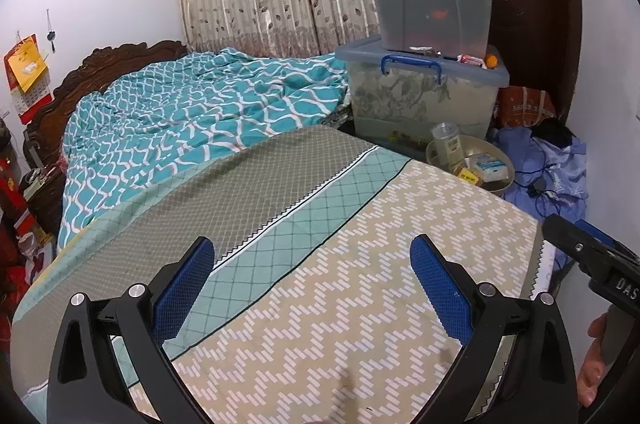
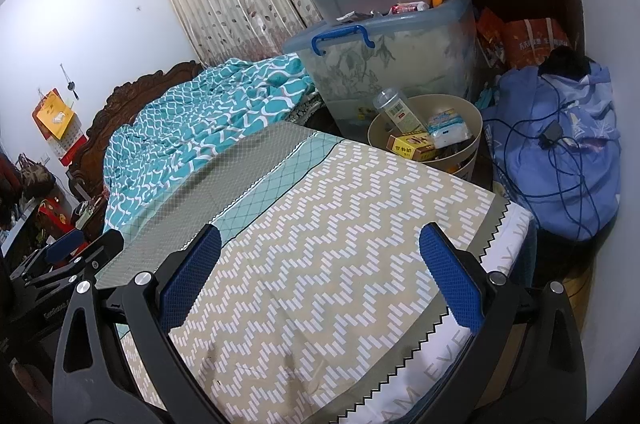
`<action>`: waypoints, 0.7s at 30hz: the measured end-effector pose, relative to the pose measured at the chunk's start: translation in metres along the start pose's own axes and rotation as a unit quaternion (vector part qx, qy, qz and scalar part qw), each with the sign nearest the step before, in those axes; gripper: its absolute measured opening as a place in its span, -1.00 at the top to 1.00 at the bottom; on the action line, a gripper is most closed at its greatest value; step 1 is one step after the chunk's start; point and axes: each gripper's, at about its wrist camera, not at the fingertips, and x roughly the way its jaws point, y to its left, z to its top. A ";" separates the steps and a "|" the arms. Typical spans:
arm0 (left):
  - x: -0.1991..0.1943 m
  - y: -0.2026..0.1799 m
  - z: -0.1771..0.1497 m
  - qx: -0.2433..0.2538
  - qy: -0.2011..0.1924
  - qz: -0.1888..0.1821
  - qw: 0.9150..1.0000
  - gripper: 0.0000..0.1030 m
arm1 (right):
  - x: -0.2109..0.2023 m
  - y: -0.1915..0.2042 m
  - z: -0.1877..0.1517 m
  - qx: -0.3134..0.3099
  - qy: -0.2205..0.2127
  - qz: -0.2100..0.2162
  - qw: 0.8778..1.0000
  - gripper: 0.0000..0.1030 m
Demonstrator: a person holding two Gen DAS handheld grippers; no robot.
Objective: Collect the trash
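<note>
A beige round trash bin [image 1: 502,159] [image 2: 468,115] stands beyond the far corner of the bed. It holds a clear plastic bottle [image 1: 447,140] [image 2: 400,109], a yellow box [image 2: 412,145] and a white tissue pack [image 1: 490,165] [image 2: 446,127]. My left gripper [image 1: 312,264] is open and empty above the patterned bedsheet [image 1: 340,284]. My right gripper [image 2: 320,256] is open and empty above the same sheet [image 2: 320,244], nearer the bin. The right gripper also shows at the right edge of the left wrist view [image 1: 592,252].
A crumpled teal quilt [image 1: 192,111] lies on the far half of the bed. Stacked plastic storage boxes [image 1: 424,91] [image 2: 384,63] stand behind the bin, with small items on the lower lid. A blue cloth bundle with cables [image 2: 560,151] lies to the right. Curtains hang behind.
</note>
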 end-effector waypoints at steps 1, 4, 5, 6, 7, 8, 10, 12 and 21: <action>0.001 0.000 0.000 -0.001 0.003 0.001 1.000 -0.83 | 0.000 0.001 -0.001 0.000 0.000 0.000 1.000 -0.91; 0.003 0.002 -0.001 -0.007 0.009 -0.001 1.000 -0.83 | 0.001 -0.001 0.000 0.000 0.000 0.000 1.000 -0.91; 0.003 0.002 -0.001 -0.009 0.010 -0.002 1.000 -0.83 | 0.001 0.000 0.000 0.000 0.000 0.000 1.000 -0.91; 0.004 0.002 -0.001 -0.011 0.013 -0.001 1.000 -0.83 | 0.000 -0.001 0.000 0.000 0.000 0.000 1.000 -0.91; 0.006 0.003 -0.002 -0.011 0.018 0.000 1.000 -0.83 | 0.000 0.000 -0.001 0.000 0.000 -0.001 1.000 -0.91; 0.007 0.003 -0.002 -0.011 0.020 -0.001 1.000 -0.83 | 0.001 0.000 -0.001 0.001 0.000 0.000 1.000 -0.91; 0.008 0.002 -0.002 -0.012 0.019 0.000 1.000 -0.83 | 0.001 0.000 0.000 0.000 0.001 0.000 1.000 -0.91; 0.009 0.001 -0.003 -0.009 0.020 0.001 1.000 -0.83 | 0.001 -0.002 -0.001 0.001 0.002 0.000 1.000 -0.91; 0.015 -0.003 -0.005 -0.005 0.029 0.003 1.000 -0.83 | 0.003 -0.005 -0.004 0.004 0.004 -0.001 1.000 -0.91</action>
